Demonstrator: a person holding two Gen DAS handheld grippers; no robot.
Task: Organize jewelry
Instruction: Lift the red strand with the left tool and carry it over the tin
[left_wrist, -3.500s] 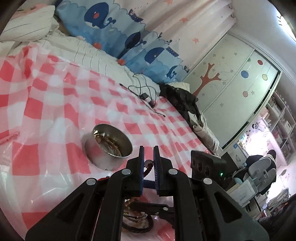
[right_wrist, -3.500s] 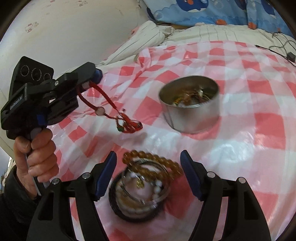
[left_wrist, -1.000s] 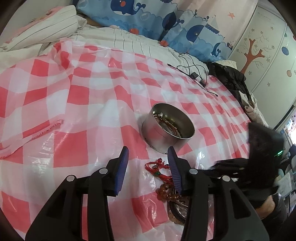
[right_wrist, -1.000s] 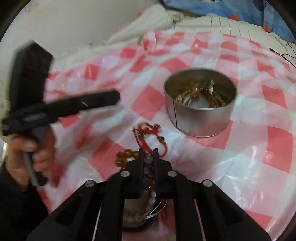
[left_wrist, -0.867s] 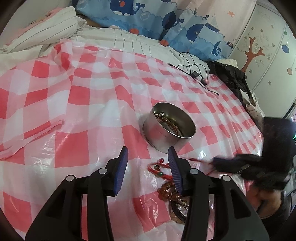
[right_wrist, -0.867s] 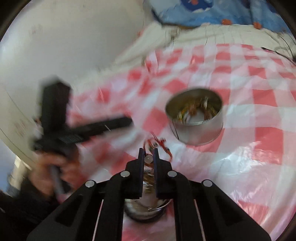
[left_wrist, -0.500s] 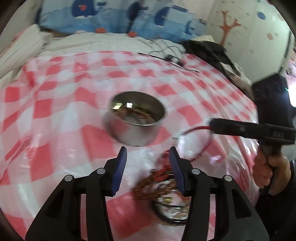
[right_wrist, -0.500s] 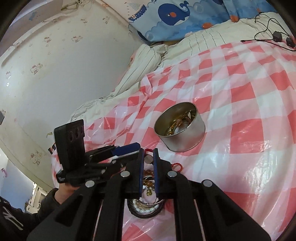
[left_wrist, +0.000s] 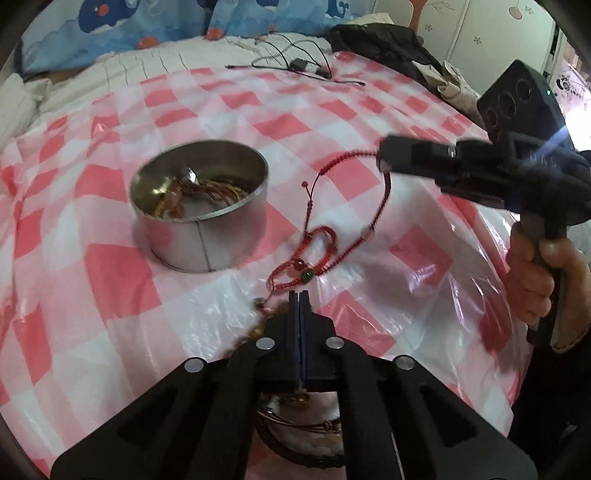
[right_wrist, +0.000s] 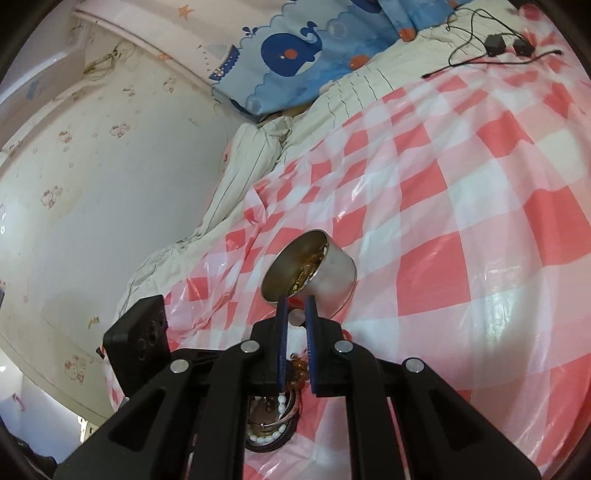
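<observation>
Red cord bracelet (left_wrist: 325, 236) hangs pinched in right gripper (left_wrist: 384, 162) fingers.

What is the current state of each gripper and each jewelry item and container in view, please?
left gripper: shut, nothing between its pads.
right gripper: shut on the red cord bracelet.
red cord bracelet: lifted at one end, hanging in a loop, lower end down by the cloth.
metal tin: upright, open, holding jewelry.
jewelry pile: heaped on the checked cloth, pearls and bangles together.
</observation>
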